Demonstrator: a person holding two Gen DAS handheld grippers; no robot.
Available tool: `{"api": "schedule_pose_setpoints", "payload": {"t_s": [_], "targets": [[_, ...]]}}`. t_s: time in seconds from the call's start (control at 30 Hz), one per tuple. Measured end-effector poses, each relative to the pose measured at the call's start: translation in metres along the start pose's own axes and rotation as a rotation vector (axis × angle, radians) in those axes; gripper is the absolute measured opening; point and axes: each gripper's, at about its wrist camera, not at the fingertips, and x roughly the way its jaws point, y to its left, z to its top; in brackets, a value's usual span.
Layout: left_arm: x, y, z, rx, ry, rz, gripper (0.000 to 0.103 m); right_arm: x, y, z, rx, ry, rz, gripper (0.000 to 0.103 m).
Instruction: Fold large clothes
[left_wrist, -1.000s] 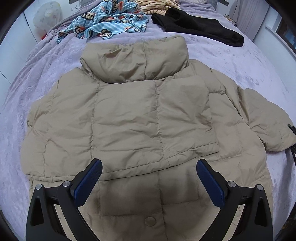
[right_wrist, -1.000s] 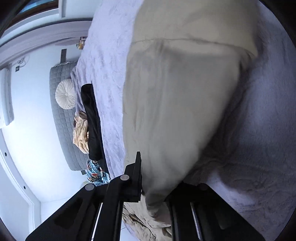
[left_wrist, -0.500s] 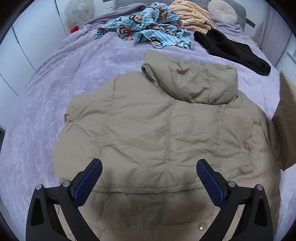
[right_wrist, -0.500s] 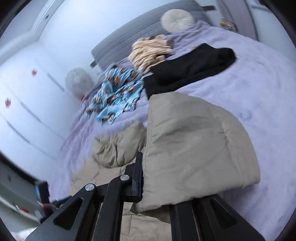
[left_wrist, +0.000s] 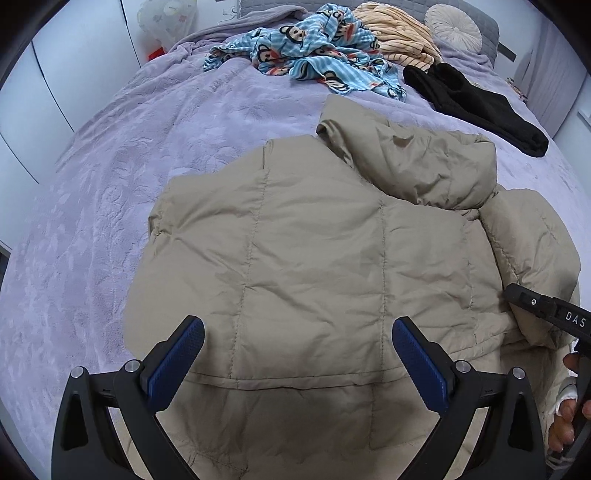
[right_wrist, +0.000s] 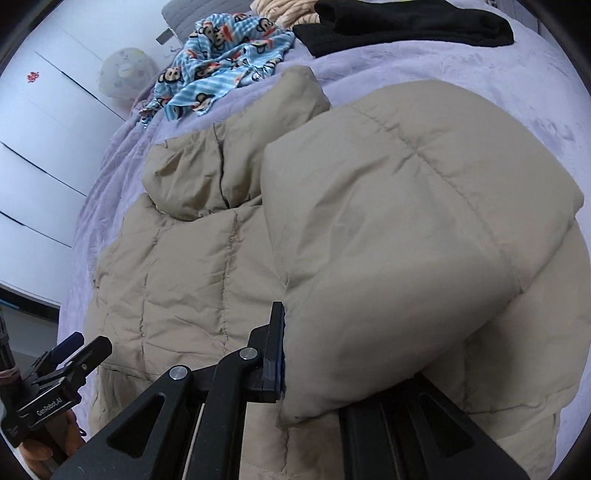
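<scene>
A beige puffer jacket (left_wrist: 314, 258) lies back up on the lilac bedspread (left_wrist: 129, 147), collar toward the far end. My left gripper (left_wrist: 297, 354) is open and empty, hovering over the jacket's lower back. My right gripper (right_wrist: 314, 354) is shut on the jacket's right sleeve (right_wrist: 406, 240) and holds it folded inward over the body; only its left finger (right_wrist: 275, 343) shows, the other is under the cloth. The sleeve (left_wrist: 532, 258) and the right gripper's body (left_wrist: 546, 314) also show at the right edge of the left wrist view.
A blue monkey-print garment (left_wrist: 317, 51), a striped cream garment (left_wrist: 399, 33) and a black garment (left_wrist: 476, 103) lie at the head of the bed. A round cushion (left_wrist: 452, 22) leans on the grey headboard. White wardrobe doors (left_wrist: 55, 74) stand on the left.
My right gripper has lifted the sleeve off the bedspread and swung it over onto the jacket's body. My left gripper has shifted left and stays open.
</scene>
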Motion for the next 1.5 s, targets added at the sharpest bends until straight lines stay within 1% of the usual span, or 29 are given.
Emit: {"api": "schedule_pose_setpoints", "payload": {"t_s": [0.03, 0.07, 0.1, 0.13, 0.17, 0.2, 0.3, 0.4, 0.47, 0.5, 0.53, 0.57, 0.63, 0.67, 0.73, 0.8, 0.9, 1.0, 1.1, 1.17, 1.23, 1.3, 1.37, 1.4, 1.47, 1.5], "targets": [[0.001, -0.001, 0.001, 0.002, 0.001, -0.008, 0.102, -0.004, -0.002, 0.000, 0.016, 0.009, 0.020, 0.018], [0.001, -0.001, 0.003, 0.004, 0.000, -0.017, 0.102, -0.011, -0.006, 0.000, 0.033, 0.013, 0.050, 0.032], [0.001, -0.001, 0.005, 0.004, -0.003, -0.027, 0.102, -0.019, -0.009, -0.002, 0.054, 0.005, 0.094, 0.042], [0.000, 0.000, 0.006, -0.001, -0.006, -0.035, 0.102, -0.029, -0.015, -0.006, 0.084, -0.014, 0.130, 0.062], [0.001, 0.002, 0.009, -0.008, -0.008, -0.045, 0.102, -0.038, -0.021, -0.010, 0.112, -0.035, 0.151, 0.066], [0.001, 0.005, 0.012, -0.014, -0.007, -0.057, 0.102, -0.046, -0.027, -0.013, 0.137, -0.047, 0.162, 0.066], [0.003, 0.009, 0.017, -0.015, -0.011, -0.080, 0.102, -0.060, -0.049, -0.009, 0.221, -0.102, 0.139, 0.066], [0.002, 0.011, 0.024, 0.007, -0.019, -0.100, 0.102, -0.064, -0.078, 0.005, 0.373, -0.167, 0.141, 0.066], [-0.001, 0.017, 0.028, -0.010, -0.030, -0.122, 0.102, -0.062, -0.094, 0.013, 0.479, -0.204, 0.142, 0.064], [-0.002, 0.021, 0.030, -0.026, -0.035, -0.141, 0.102, -0.062, -0.098, 0.018, 0.507, -0.221, 0.124, 0.057], [-0.004, 0.025, 0.031, -0.041, -0.039, -0.160, 0.102, -0.063, -0.097, 0.023, 0.500, -0.227, 0.094, 0.026], [-0.005, 0.031, 0.032, -0.056, -0.043, -0.186, 0.102, -0.064, -0.090, 0.030, 0.462, -0.231, 0.079, 0.011], [-0.005, 0.039, 0.032, -0.080, -0.047, -0.227, 0.102, -0.068, -0.062, 0.041, 0.330, -0.254, 0.061, 0.011], [-0.005, 0.045, 0.032, -0.091, -0.049, -0.257, 0.102, -0.069, -0.039, 0.046, 0.232, -0.257, 0.061, 0.011], [-0.003, 0.053, 0.030, -0.116, -0.041, -0.305, 0.102, -0.065, 0.003, 0.050, 0.069, -0.249, 0.071, 0.011], [-0.002, 0.064, 0.029, -0.163, -0.028, -0.376, 0.102, -0.055, 0.045, 0.046, -0.077, -0.220, 0.083, 0.011], [0.001, 0.080, 0.029, -0.242, -0.007, -0.535, 0.102, -0.035, 0.089, 0.025, -0.236, -0.152, 0.098, 0.011], [0.007, 0.088, 0.029, -0.284, 0.025, -0.695, 0.102, -0.011, 0.117, -0.001, -0.330, -0.070, 0.088, 0.011], [0.014, 0.084, 0.029, -0.279, 0.061, -0.808, 0.102, 0.016, 0.134, -0.023, -0.405, 0.032, 0.038, 0.015], [0.018, 0.076, 0.029, -0.267, 0.086, -0.849, 0.102, 0.028, 0.134, -0.031, -0.399, 0.090, 0.021, 0.020], [0.024, 0.067, 0.029, -0.257, 0.114, -0.866, 0.102, 0.020, 0.124, -0.037, -0.373, 0.097, 0.034, 0.021], [0.034, 0.057, 0.029, -0.246, 0.146, -0.855, 0.102, 0.005, 0.109, -0.042, -0.328, 0.093, 0.050, 0.032], [0.045, 0.044, 0.030, -0.237, 0.187, -0.842, 0.102, -0.012, 0.090, -0.046, -0.270, 0.076, 0.062, 0.072], [0.048, 0.036, 0.030, -0.229, 0.199, -0.842, 0.102, -0.019, 0.081, -0.047, -0.248, 0.060, 0.073, 0.075], [0.050, 0.018, 0.031, -0.198, 0.208, -0.831, 0.101, -0.029, 0.066, -0.047, -0.207, 0.061, 0.074, 0.075], [0.050, 0.011, 0.031, -0.180, 0.206, -0.818, 0.092, -0.034, 0.058, -0.049, -0.183, 0.065, 0.092, 0.075]]}}
